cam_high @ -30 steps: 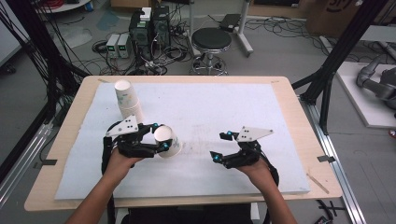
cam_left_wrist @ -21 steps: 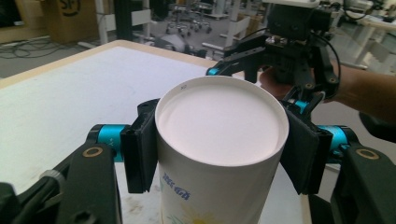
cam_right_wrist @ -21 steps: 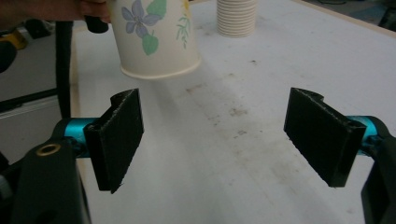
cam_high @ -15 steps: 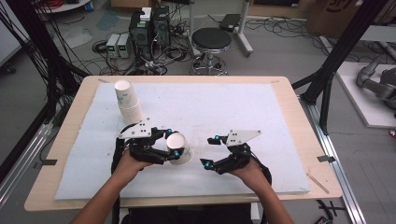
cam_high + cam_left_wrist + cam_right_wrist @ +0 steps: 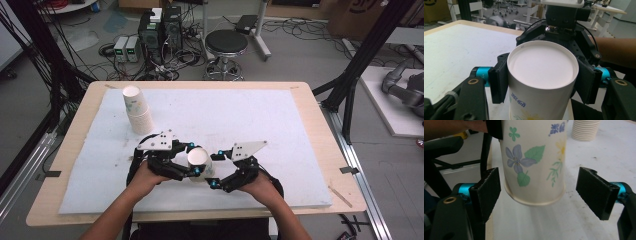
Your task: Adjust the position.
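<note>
Paper cup (image 5: 199,161), clamped in left tool (image 5: 192,167), is now brought between right tool's (image 5: 216,171) wide-open, empty jaws; handover is judged ready.

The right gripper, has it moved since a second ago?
Yes. In the high view the right gripper has shifted left, away from the table's right edge, up to the paper cup in the left gripper.
</note>
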`<state>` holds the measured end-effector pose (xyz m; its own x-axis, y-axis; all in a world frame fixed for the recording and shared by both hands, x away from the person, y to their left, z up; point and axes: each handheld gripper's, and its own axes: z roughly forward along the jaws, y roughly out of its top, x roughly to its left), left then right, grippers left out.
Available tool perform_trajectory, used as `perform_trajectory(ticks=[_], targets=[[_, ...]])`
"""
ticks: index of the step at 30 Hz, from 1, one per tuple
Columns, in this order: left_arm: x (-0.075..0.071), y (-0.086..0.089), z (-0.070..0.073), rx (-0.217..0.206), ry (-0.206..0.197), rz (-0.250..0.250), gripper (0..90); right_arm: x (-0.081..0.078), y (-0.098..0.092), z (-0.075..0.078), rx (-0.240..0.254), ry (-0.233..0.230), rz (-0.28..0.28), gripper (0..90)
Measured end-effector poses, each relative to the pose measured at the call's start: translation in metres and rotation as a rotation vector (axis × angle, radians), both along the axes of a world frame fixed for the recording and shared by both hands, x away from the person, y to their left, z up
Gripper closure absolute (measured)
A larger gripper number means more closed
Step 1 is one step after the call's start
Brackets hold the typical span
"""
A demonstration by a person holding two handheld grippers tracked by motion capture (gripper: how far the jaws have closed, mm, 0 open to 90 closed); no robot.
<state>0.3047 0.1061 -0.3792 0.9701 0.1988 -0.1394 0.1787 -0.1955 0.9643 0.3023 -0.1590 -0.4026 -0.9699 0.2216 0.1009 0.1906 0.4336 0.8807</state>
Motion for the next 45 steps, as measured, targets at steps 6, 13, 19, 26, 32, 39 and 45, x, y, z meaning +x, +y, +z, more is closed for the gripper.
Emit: perform_trajectory(ticks=[6,13,19,26,32,39,45], targets=[[0.001,-0.003,-0.001,-0.030,0.018,-0.030,36.5,0.000,0.007,-0.003,0.002,0.010,0.031,20.6],[0.000,-0.003,-0.002,-0.067,0.026,-0.051,36.8,0.002,0.009,-0.004,0.034,0.036,0.076,29.4],[-0.002,-0.003,-0.004,-0.061,-0.012,-0.023,34.0,0.001,0.008,-0.002,0.014,-0.003,0.079,39.3],[-0.003,-0.003,-0.001,-0.008,0.012,0.004,14.8,0.000,0.007,-0.003,-0.036,0.005,0.091,40.7],[-0.002,0.000,0.005,0.056,0.018,-0.022,14.8,0.001,0.009,-0.003,-0.142,-0.012,0.102,40.8],[-0.002,0.004,0.013,0.133,0.016,-0.046,14.8,0.004,0.017,0.009,-0.257,-0.042,0.128,40.8],[-0.001,0.005,0.016,0.184,0.022,-0.057,14.8,0.006,0.020,0.014,-0.306,-0.052,0.144,40.7]])
